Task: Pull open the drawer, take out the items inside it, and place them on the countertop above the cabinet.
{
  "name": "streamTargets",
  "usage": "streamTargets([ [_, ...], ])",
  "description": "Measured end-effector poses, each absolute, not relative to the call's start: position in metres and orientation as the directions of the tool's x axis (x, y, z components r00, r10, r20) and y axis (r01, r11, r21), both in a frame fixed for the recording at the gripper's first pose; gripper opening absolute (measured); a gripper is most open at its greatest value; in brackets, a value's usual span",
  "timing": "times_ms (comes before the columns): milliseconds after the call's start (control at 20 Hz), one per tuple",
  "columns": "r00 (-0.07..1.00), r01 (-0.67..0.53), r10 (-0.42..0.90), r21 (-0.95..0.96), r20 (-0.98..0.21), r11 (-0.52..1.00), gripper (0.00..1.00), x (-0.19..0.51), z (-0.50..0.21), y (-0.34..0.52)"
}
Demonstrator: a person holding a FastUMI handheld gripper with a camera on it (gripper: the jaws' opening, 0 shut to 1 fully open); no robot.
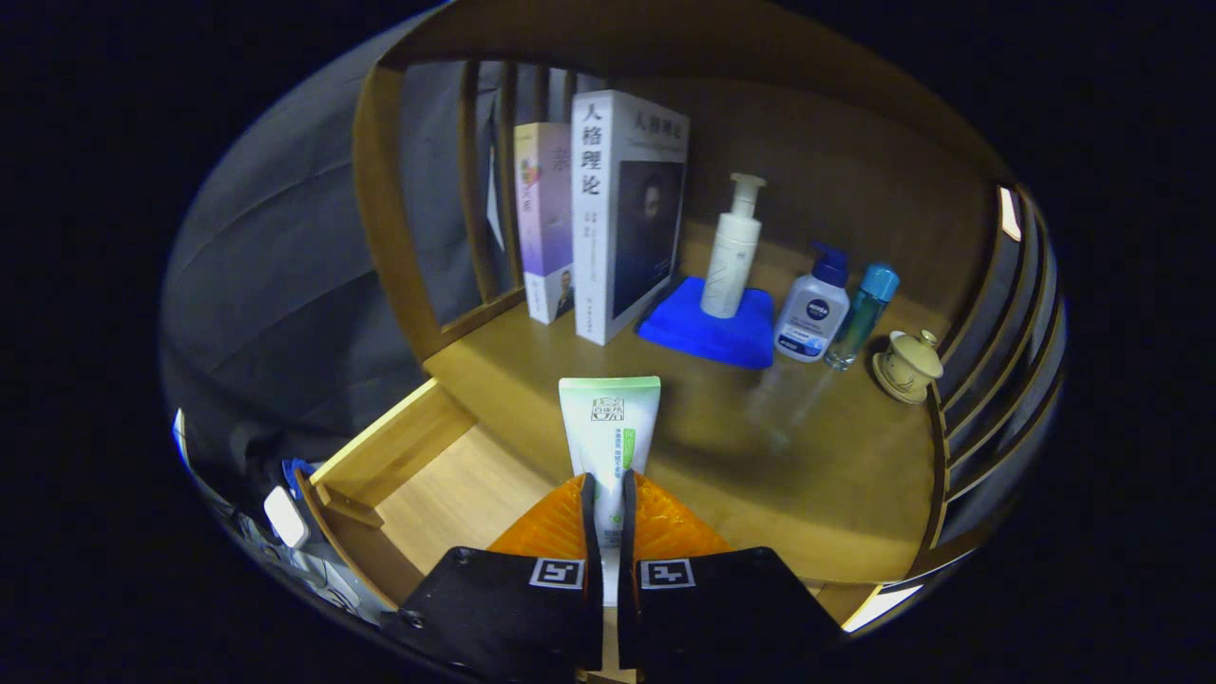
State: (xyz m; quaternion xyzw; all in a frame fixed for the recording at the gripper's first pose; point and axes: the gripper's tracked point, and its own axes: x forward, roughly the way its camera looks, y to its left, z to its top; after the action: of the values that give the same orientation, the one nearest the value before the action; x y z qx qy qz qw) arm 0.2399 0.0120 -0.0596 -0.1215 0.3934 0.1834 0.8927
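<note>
While our jaws (608,494) pinch the white-and-green squeeze tube (608,427) above the wooden worktop (760,456), just past the open wooden drawer (446,484) at 8 o'clock, we risk it sliding out if released early.

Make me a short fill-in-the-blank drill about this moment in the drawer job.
1. The gripper is shut on the ____.
2. The white pump bottle stands on a folded ____ cloth.
3. Below the countertop, the drawer is ____.
4. Two ____ stand upright left of the pump bottle.

Missing words: tube; blue; open; books
</note>
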Motion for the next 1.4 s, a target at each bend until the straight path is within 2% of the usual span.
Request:
streamTargets([
  [450, 0.667, -0.213, 0.12, -0.034, -0.736, 0.976, 0.1, 0.298, -0.072, -0.02],
  [500, 0.671, -0.198, 0.113, -0.031, -0.732, 0.98, 0.13, 0.299, -0.072, -0.022],
  [600, 0.689, -0.169, 0.109, -0.013, -0.717, 0.986, 0.14, 0.3, -0.076, -0.026],
  [700, 0.687, -0.142, 0.102, 0.004, -0.72, 0.99, 0.2, 0.301, -0.08, -0.028],
  [850, 0.68, -0.091, 0.081, 0.025, -0.729, 0.996, 0.2, 0.3, -0.089, -0.031],
  [900, 0.695, -0.081, 0.086, 0.042, -0.713, 0.996, 0.25, 0.3, -0.086, -0.03],
  [950, 0.706, -0.073, 0.09, 0.053, -0.702, 0.996, 0.26, 0.304, -0.088, -0.028],
  [1050, 0.731, -0.079, 0.102, 0.065, -0.675, 0.995, 0.33, 0.3, -0.075, -0.026],
  [1200, 0.776, -0.095, 0.096, 0.035, -0.623, 0.995, 0.98, 0.29, -0.056, -0.024],
  [1400, 0.849, -0.098, 0.089, 0.01, -0.521, 0.995, 0.98, 0.262, -0.021, -0.016],
])
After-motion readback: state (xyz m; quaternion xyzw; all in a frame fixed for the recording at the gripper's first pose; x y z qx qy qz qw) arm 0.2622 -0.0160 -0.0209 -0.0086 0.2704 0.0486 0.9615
